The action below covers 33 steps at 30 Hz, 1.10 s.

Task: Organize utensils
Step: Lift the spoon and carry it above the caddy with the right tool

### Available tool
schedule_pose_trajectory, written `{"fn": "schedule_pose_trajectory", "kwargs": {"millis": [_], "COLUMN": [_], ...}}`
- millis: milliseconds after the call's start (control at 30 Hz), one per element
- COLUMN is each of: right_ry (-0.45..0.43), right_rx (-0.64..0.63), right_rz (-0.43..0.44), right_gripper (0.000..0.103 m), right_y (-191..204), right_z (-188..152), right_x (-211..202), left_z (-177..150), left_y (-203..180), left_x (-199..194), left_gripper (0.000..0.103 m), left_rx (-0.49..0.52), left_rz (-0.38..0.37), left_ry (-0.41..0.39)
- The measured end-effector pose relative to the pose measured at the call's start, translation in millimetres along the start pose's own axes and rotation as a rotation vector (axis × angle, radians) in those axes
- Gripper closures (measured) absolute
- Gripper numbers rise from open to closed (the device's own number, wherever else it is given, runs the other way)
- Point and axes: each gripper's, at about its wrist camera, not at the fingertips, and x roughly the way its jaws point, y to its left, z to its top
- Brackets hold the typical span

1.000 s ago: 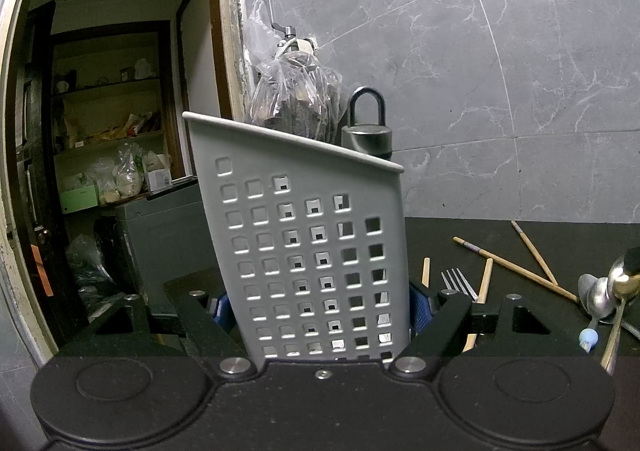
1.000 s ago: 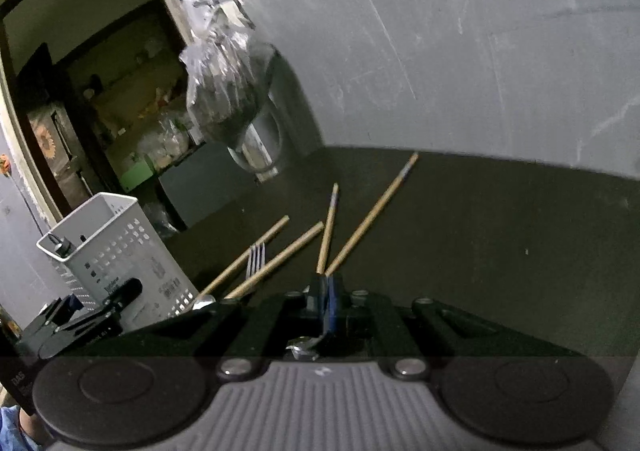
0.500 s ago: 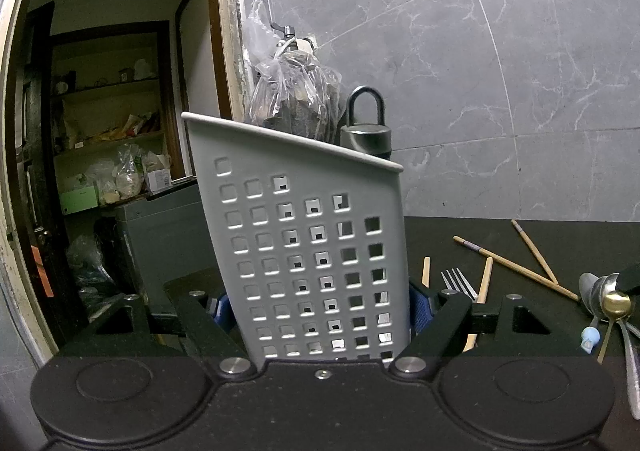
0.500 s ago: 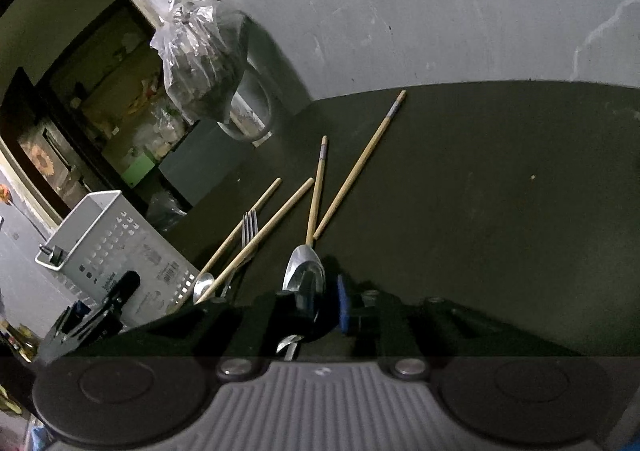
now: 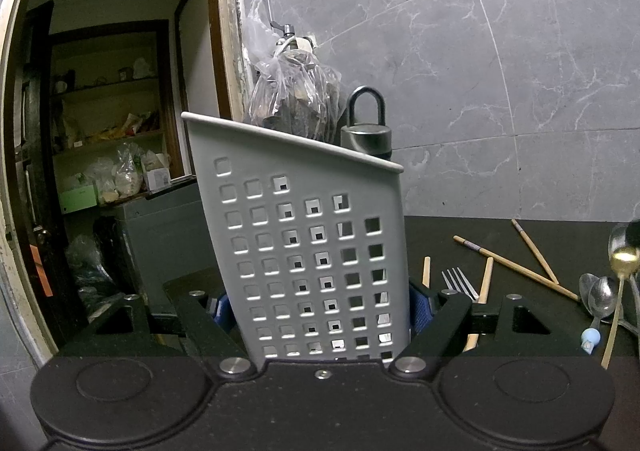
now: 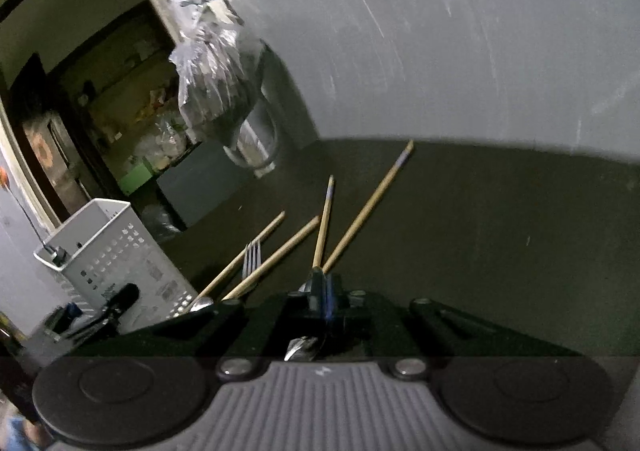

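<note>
Grey perforated plastic fills the left wrist view: the utensil holder (image 5: 308, 251) stands upright, pinched between the fingers of the left gripper (image 5: 320, 311), whose blue pads press on its two sides. To that gripper's right, on the dark counter (image 6: 500, 231), lie a fork (image 5: 460, 283), several wooden chopsticks (image 5: 516, 265) and a few spoons (image 5: 600, 293). The right gripper (image 6: 320, 291) has its jaws pressed together on a spoon (image 6: 300, 347), whose metal shows just behind the fingers. Ahead of it lie the chopsticks and fork; the holder stands to its left.
</note>
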Motion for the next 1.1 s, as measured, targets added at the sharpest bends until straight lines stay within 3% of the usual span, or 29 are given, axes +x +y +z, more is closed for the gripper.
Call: {"fn": "schedule_pose_trajectory", "kwargs": {"millis": [300,600,1100], "right_ry": [-0.115,-0.121,-0.256], "right_rx": [-0.262,-0.294,-0.391], "right_rz": [-0.101,-0.135,-0.073], "right_gripper": [0.102,0.103,0.103], "right_y": [44.9,47.1,75.7], "right_z": [8.3,13.2,36.8], "right_x": [-9.6,0.8,-24.2], "left_z": [0.3,0.4,0.4], "left_y": [-0.2,-0.9,-0.5], "left_x": [0.1,-0.3,-0.2], "left_gripper": [0.023,0.023,0.023], "left_rx": [-0.001,0.000,0.000], "left_rz": [0.000,0.000,0.000], "left_ry": [0.001,0.001,0.001]}}
